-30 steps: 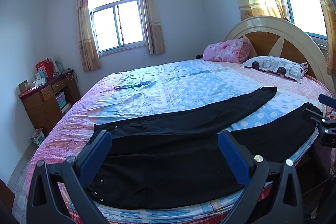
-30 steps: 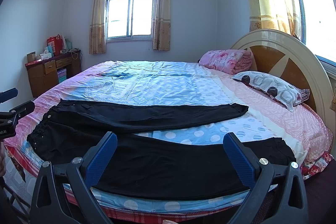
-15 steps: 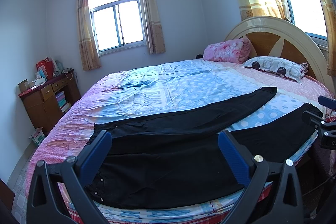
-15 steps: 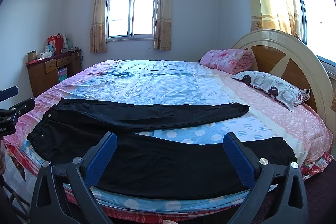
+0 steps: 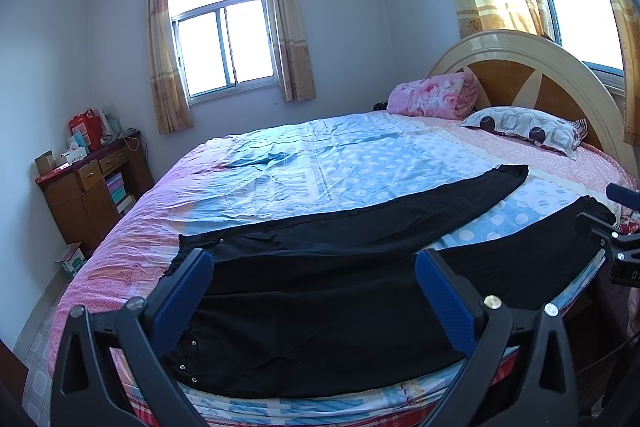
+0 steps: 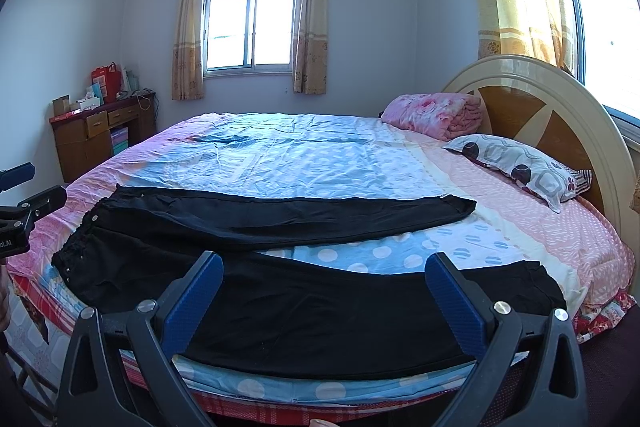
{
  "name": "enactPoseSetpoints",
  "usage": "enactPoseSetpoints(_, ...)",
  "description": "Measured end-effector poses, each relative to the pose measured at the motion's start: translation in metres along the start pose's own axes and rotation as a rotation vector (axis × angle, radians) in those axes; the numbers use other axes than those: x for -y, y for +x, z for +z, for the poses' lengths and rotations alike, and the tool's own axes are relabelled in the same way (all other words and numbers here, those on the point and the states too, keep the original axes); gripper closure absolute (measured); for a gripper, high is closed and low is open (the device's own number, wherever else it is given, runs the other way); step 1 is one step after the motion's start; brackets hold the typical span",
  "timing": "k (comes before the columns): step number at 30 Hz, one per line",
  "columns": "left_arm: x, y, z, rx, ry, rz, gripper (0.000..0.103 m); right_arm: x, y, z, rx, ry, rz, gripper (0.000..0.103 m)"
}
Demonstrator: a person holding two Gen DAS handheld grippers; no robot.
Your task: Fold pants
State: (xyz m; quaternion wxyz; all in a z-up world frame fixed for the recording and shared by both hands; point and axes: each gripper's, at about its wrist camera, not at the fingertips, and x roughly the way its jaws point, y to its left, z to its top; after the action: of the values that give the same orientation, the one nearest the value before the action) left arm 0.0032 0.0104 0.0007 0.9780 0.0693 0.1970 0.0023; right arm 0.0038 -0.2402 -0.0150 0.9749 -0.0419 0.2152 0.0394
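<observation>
Black pants (image 5: 320, 307) (image 6: 304, 303) lie flat along the near edge of the bed, waist to the left, the two legs spread in a V toward the right. My left gripper (image 5: 314, 291) hovers open over the waist and hip part, nothing between its blue pads. My right gripper (image 6: 324, 291) hovers open above the near leg, also holding nothing. Each gripper's body shows at the side edge of the other's view. The far leg's hem (image 6: 460, 205) rests on the polka-dot sheet.
The bed (image 6: 320, 155) has a blue and pink sheet, a rounded headboard (image 6: 540, 107), a patterned pillow (image 6: 516, 167) and a folded pink blanket (image 6: 436, 113) at right. A wooden desk (image 6: 96, 135) with boxes stands at the far left wall.
</observation>
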Motion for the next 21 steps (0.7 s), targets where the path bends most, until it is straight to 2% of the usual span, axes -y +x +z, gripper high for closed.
enactPoseSetpoints(13,-0.002,0.006,-0.007,-0.014,-0.002,-0.001,0.000,-0.003,0.002,-0.004,-0.005,-0.005,0.000,0.001)
enactPoseSetpoints(17,-0.004,0.023,-0.017,-0.043,0.001,0.002,0.000,-0.004,0.007,-0.005,-0.002,-0.019,-0.001,0.001)
enactPoseSetpoints(21,-0.025,0.055,-0.034,-0.092,-0.008,0.045,0.000,0.003,0.016,-0.009,-0.013,-0.030,0.016,0.001)
